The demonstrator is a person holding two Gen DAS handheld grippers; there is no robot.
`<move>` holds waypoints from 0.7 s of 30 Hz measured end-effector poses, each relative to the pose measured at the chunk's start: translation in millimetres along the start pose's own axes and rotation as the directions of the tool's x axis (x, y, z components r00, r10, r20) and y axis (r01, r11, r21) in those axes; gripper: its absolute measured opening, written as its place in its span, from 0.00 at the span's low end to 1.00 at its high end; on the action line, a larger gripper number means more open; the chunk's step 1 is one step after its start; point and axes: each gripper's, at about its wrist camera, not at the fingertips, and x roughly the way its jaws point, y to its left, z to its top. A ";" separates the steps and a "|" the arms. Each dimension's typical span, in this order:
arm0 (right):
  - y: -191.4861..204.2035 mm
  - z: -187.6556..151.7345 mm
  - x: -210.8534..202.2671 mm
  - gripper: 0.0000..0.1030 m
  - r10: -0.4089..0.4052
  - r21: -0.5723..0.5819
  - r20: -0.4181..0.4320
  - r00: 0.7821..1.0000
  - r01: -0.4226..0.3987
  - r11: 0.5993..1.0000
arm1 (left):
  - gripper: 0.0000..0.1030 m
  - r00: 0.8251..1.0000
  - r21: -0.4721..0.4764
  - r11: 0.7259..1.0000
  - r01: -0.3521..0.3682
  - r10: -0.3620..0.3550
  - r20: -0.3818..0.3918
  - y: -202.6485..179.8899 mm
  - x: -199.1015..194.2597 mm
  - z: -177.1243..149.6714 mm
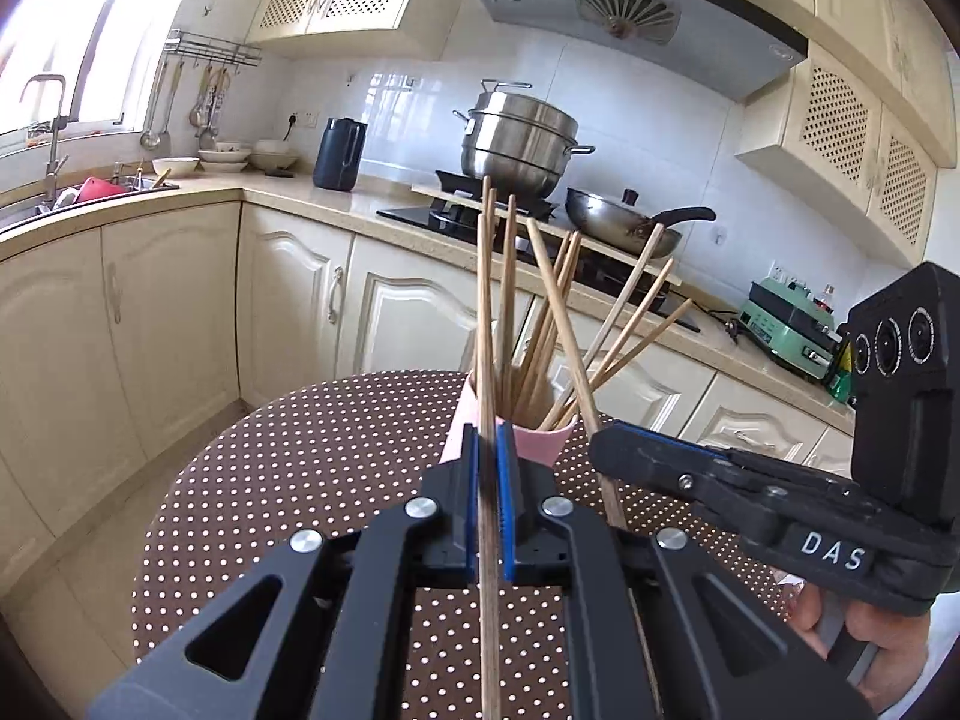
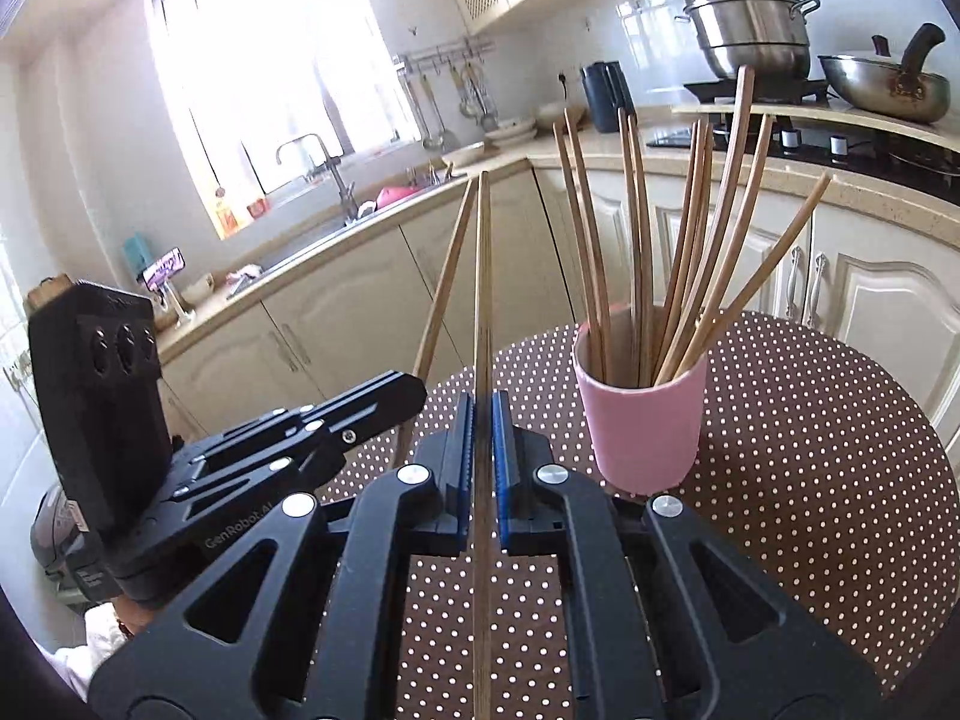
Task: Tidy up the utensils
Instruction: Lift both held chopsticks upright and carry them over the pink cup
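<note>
A pink cup [image 2: 641, 429] stands on the brown dotted table [image 2: 810, 450] with several wooden chopsticks [image 2: 690, 240] fanned out of it. My left gripper [image 1: 490, 462] is shut on one chopstick [image 1: 485, 300], which runs forward between its blue pads toward the pink cup [image 1: 540, 441] just beyond. My right gripper [image 2: 482, 438] is shut on another chopstick [image 2: 483, 276], left of the cup. In the left wrist view the right gripper [image 1: 606, 447] comes in from the right with its chopstick [image 1: 558, 324] slanting up. In the right wrist view the left gripper [image 2: 414, 390] sits at the left with its chopstick [image 2: 444, 294].
Cream kitchen cabinets [image 1: 168, 312] and a counter ring the round table [image 1: 312, 456]. A steel steamer pot [image 1: 519, 144] and a wok [image 1: 624, 225] sit on the stove behind. A sink with a tap [image 2: 324, 162] lies under the window. A hand [image 1: 852, 636] grips the right tool's handle.
</note>
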 end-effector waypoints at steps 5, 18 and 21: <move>6.4 17.1 -0.5 0.06 0.004 0.002 0.062 0.998 -0.004 1.000 | 0.06 0.999 0.020 1.000 0.003 -0.004 0.046 -8.7 1.1 18.6; 0.2 66.2 -19.9 0.06 -0.001 0.033 0.251 0.968 -0.007 0.999 | 0.06 0.985 0.056 0.997 0.051 -0.059 0.160 -25.8 17.5 70.1; -5.9 74.2 -23.9 0.06 -0.020 0.037 0.282 0.959 0.010 0.999 | 0.06 0.982 0.055 0.997 0.059 -0.068 0.176 -25.4 24.9 77.8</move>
